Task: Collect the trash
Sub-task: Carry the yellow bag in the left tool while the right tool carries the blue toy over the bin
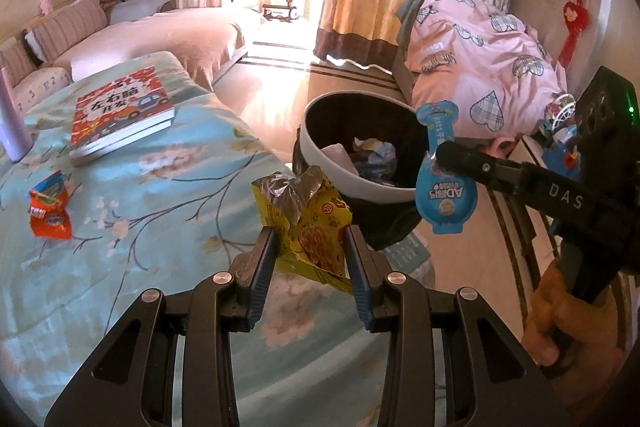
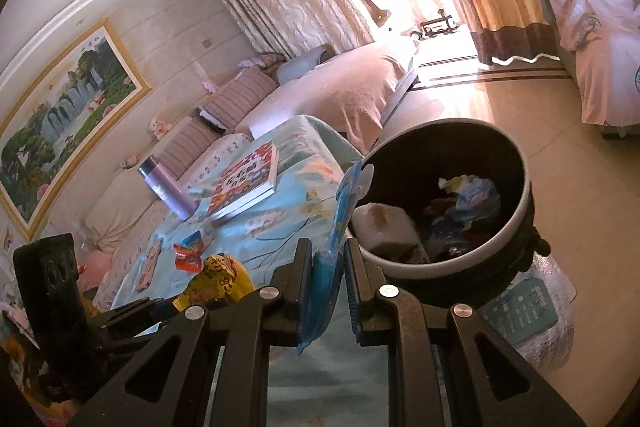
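Observation:
My left gripper (image 1: 311, 239) is shut on a yellow snack bag (image 1: 310, 223) with a torn silver top, held above the edge of the bed. My right gripper (image 2: 328, 247) is shut on a flat blue wrapper (image 2: 340, 223), which also shows in the left wrist view (image 1: 444, 183), held just beside the trash bin (image 2: 520, 227). The black bin with a white rim (image 1: 320, 155) stands on the floor by the bed and holds crumpled trash. An orange snack wrapper (image 1: 50, 207) lies on the light blue bedspread; it also shows in the right wrist view (image 2: 190, 253).
A red children's book (image 1: 120, 111) and a purple bottle (image 2: 168, 193) rest on the bed. A pink heart-print quilt (image 1: 480, 67) is piled at the right. A teal card (image 2: 520, 307) lies on the floor under the bin. Curtains and a bright window are behind.

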Demonstrator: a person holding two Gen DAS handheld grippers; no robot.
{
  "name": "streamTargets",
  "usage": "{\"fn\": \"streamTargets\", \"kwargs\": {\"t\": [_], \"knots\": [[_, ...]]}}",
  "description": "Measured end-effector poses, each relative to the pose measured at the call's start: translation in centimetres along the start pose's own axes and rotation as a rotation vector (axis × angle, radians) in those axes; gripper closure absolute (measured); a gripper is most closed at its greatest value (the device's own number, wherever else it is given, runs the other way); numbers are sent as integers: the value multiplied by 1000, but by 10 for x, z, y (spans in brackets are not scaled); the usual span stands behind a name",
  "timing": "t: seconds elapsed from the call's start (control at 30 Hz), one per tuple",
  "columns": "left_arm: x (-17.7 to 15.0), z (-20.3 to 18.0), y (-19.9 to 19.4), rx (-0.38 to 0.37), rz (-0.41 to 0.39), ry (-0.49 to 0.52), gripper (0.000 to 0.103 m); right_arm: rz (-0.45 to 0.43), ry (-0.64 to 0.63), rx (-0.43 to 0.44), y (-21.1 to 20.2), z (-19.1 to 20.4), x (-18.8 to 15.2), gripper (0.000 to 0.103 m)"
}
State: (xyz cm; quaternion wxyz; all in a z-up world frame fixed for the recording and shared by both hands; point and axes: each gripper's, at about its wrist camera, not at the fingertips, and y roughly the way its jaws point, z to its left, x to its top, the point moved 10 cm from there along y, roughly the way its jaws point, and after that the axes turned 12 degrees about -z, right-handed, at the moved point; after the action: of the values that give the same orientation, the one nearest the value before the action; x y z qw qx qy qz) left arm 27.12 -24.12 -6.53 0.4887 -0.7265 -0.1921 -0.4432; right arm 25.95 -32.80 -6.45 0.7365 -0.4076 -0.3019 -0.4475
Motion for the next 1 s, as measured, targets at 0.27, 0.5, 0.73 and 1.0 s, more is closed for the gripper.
{"fn": "streamTargets", "kwargs": {"t": [0.27,0.5,0.73,1.0], "knots": [[7,-19,18,-17,13,27,69,-18,22,-29,-3,-27,15,87],[13,-34,32,-31,21,49,69,-33,28,-56,-4,-49,28,87],[24,-45,46,-42,23,68,69,-35,25,-72,5,-66,40,87],[41,-47,67,-47,25,59,69,-22,2,-92,20,-78,50,87]]}}
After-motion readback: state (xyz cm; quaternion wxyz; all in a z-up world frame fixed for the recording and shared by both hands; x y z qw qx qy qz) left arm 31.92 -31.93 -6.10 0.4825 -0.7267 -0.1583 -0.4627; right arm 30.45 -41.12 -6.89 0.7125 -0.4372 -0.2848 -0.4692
